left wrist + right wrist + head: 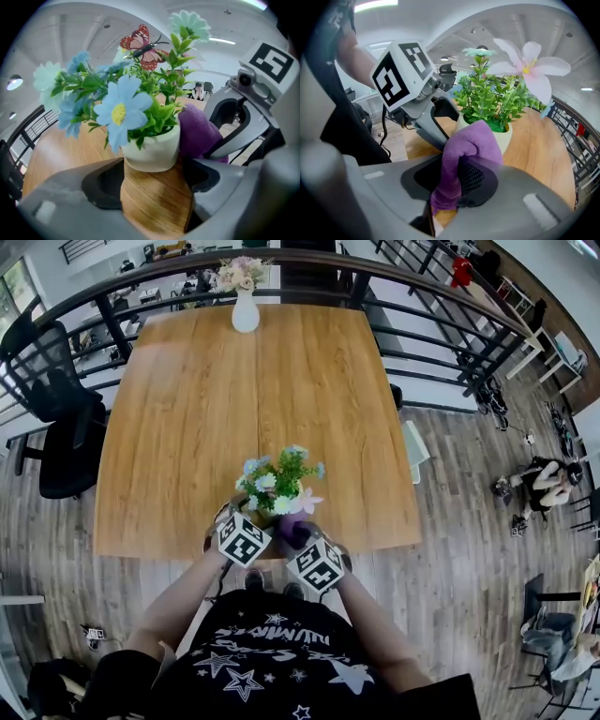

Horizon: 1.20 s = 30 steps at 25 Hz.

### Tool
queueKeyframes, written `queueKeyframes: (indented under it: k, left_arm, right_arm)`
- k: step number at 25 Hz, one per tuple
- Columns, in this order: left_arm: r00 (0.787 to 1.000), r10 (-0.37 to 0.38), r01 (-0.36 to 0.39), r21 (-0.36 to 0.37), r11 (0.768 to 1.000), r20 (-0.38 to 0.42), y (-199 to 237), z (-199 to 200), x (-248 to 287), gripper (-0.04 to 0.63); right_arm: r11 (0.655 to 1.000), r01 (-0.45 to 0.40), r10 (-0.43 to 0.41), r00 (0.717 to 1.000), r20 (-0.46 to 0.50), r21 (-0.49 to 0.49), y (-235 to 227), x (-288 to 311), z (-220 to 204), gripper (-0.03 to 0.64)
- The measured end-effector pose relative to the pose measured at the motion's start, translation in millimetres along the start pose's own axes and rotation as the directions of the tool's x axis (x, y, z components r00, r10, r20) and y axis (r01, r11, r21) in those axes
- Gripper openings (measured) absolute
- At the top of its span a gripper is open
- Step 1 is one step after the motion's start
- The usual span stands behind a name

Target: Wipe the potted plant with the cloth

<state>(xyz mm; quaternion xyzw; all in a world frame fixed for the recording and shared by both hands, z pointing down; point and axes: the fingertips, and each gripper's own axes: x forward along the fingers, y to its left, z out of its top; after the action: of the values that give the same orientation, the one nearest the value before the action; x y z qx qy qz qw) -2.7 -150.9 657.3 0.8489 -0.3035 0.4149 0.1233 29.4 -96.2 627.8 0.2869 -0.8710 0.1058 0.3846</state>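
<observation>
The potted plant (pixel 277 486) stands near the table's front edge: a white pot (pixel 152 149) with green leaves, blue, white and pink flowers and a butterfly. My left gripper (pixel 255 519) straddles the pot's base, one jaw against each side (pixel 153 165). My right gripper (pixel 300 535) is shut on a purple cloth (pixel 461 154). The bunched cloth (pixel 199 130) rests against the pot's near right side, below the leaves. In the right gripper view, the left gripper (pixel 440 123) reaches in beside the pot (pixel 506 136).
The wooden table (pixel 234 399) stretches away behind the plant. A white vase of flowers (pixel 245 307) stands at its far edge. A black office chair (pixel 61 427) is at the left, and a curved railing (pixel 422 296) runs behind. The person's torso is close to the front edge.
</observation>
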Motion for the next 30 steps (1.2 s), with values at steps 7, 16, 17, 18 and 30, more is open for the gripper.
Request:
queueKeyframes:
  k: [7,16,17,18,30]
  left_arm:
    - [0.999,0.018,-0.015,-0.098,0.995,0.037,-11,-6,-17,0.405]
    - [0.995,0.048,-0.028,-0.224,0.974,0.083,-33,-7,-51,0.405]
    - [0.995,0.050,-0.028,-0.232,0.972,0.090,-37,-8,-55,0.405]
    - [0.994,0.055,-0.031,-0.241,0.970,0.095,-41,-9,-59,0.405]
    - [0.956,0.234,-0.157,-0.366,0.917,0.175,-63,-22,-104,0.149]
  right_arm:
    - [0.999,0.032,-0.032,0.999,0.028,0.029,-9,-17,-8,0.087]
    - [0.998,0.036,-0.040,0.996,0.082,0.055,-16,-48,-21,0.087]
    - [0.998,0.035,-0.040,0.995,0.091,0.061,-16,-50,-23,0.087]
    - [0.997,0.034,-0.041,0.994,0.097,0.070,-16,-52,-27,0.087]
    - [0.980,0.002,-0.042,0.980,0.196,0.198,-15,-75,-48,0.086]
